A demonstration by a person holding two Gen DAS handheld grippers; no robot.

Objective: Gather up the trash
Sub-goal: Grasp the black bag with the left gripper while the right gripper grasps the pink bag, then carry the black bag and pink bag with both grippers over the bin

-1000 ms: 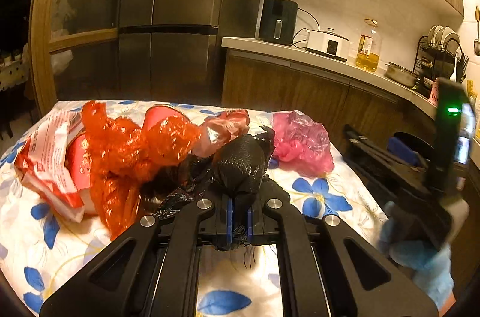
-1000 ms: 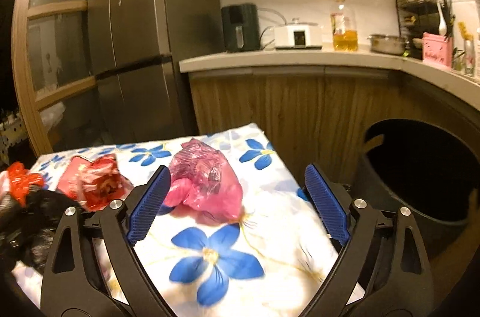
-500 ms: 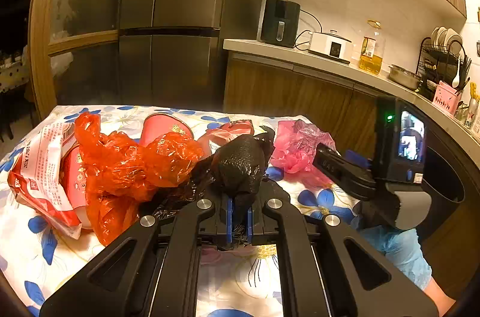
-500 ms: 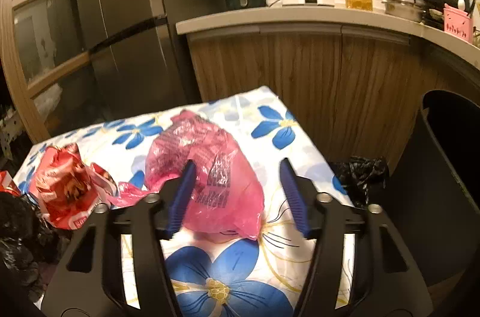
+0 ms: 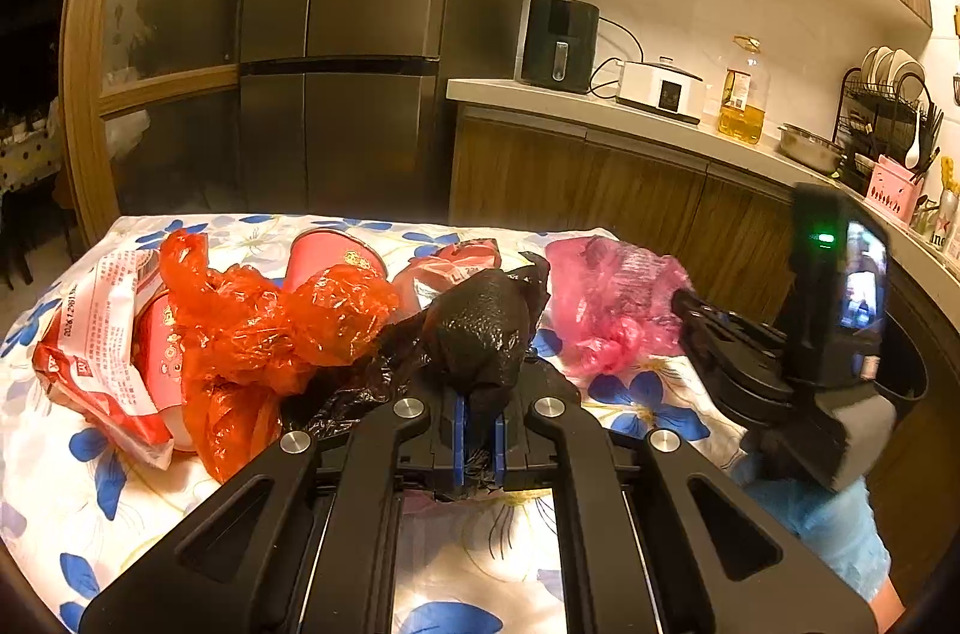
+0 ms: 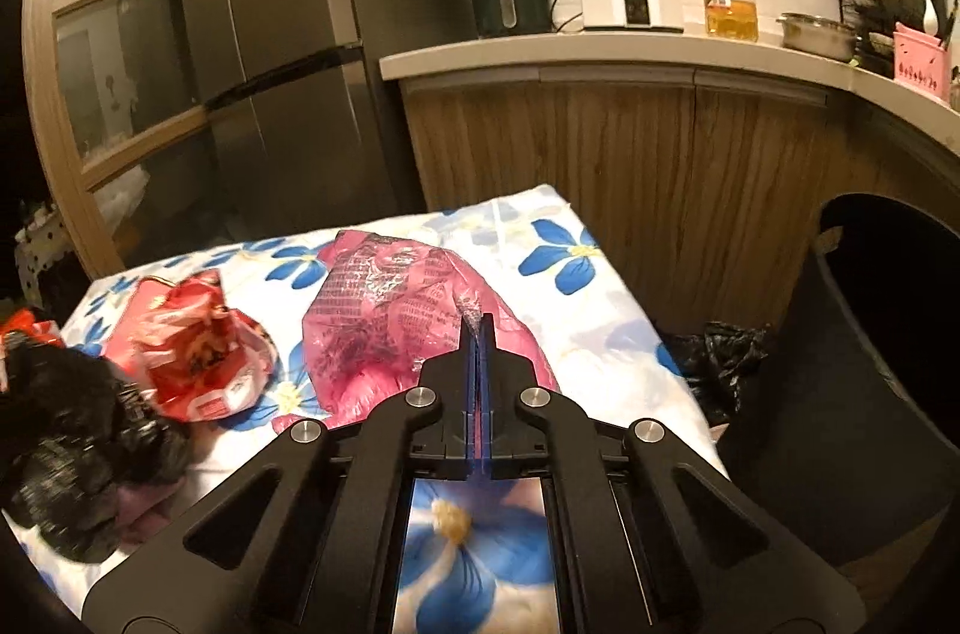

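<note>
A crumpled black plastic bag (image 5: 480, 334) bulges out between the blue pads of my left gripper (image 5: 477, 424), which is shut on it just above the flowered tablecloth (image 5: 120, 502). My right gripper (image 6: 478, 334) is shut on a fold of the pink plastic bag (image 6: 384, 316), which lies near the table's far right corner. In the left wrist view the pink plastic bag (image 5: 606, 304) has the right gripper's fingers (image 5: 714, 322) against its right side. Orange plastic bags (image 5: 264, 328), a red-and-white wrapper (image 5: 102, 340) and a red cup (image 5: 330, 259) lie to the left.
A torn red snack packet (image 6: 192, 352) lies left of the pink bag. A dark round bin (image 6: 870, 394) stands off the table's right edge, with a black bag (image 6: 720, 358) on the floor beside it. Wooden cabinets and a fridge stand behind the table.
The right gripper moved forward over the pink bag and its jaws went from wide open to shut on the bag's plastic. The left gripper kept still, holding the black bag.
</note>
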